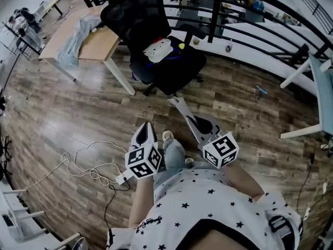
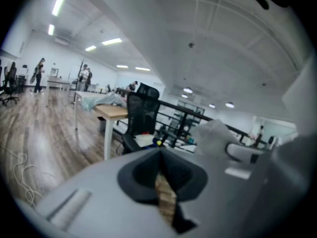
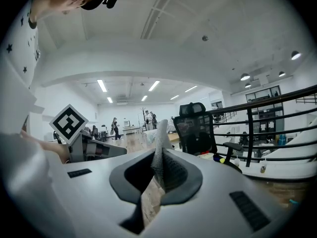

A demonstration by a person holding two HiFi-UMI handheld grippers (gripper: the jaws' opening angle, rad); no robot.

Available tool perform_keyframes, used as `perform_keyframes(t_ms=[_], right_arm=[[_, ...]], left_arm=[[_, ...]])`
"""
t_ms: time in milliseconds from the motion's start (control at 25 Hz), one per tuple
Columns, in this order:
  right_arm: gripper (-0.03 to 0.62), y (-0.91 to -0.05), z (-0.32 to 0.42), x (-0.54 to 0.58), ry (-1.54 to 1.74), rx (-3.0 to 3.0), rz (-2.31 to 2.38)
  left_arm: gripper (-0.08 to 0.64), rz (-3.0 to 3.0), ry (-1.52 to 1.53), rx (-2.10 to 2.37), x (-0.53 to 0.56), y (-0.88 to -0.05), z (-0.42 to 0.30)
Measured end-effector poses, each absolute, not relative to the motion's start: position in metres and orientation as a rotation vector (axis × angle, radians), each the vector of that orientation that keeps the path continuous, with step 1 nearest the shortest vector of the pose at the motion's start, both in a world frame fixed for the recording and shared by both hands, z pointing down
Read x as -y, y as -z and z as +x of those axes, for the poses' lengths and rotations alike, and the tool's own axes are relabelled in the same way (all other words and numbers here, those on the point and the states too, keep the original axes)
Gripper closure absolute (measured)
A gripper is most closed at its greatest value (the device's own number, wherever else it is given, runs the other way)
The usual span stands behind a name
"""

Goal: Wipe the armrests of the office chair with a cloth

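Standing on the wood floor (image 1: 239, 100), the person holds 2 grippers low in front of the body, both aimed toward the office chair (image 1: 158, 35). The right gripper (image 1: 182, 108) is clenched on the cloth (image 3: 159, 150), a pale grey strip pinched between its jaws and sticking up past their tips. The left gripper (image 1: 148, 126) has its jaws pressed together with nothing between them; only floor shows through the slit in the left gripper view. The chair, black with a mesh back, stands well apart from both grippers, beside a wooden desk (image 1: 96, 46) and in front of a black railing (image 1: 250, 7). In the right gripper view, 1 armrest (image 3: 233, 145) juts out at the chair's side, clear of the cloth. A white object (image 1: 157, 49) and a small yellow ball (image 1: 181, 46) lie on the seat. A white cable (image 1: 88, 168) loops on the floor to the left.
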State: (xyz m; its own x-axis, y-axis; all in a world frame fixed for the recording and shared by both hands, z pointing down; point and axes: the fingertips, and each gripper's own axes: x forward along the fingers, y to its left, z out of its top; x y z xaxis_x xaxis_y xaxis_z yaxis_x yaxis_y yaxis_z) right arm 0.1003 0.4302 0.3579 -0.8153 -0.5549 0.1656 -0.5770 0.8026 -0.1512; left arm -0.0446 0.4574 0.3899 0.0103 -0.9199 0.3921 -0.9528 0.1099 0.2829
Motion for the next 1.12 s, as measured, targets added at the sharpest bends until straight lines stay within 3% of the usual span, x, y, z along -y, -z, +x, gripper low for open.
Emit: perform_keyframes(t_ms=[640,1120], right_arm=[[0.565,-0.367,0.066,-0.343,-0.269,2.822,0.921],[0.565,-0.367,-0.003,-0.251,-0.262,2.807,0.856]], left_arm=[[0.552,1.81,-0.102,1.889,-0.363,-0.402,-0.085],[0.552,1.779,-0.108,1.853,-0.277,-0.41,-0.144]])
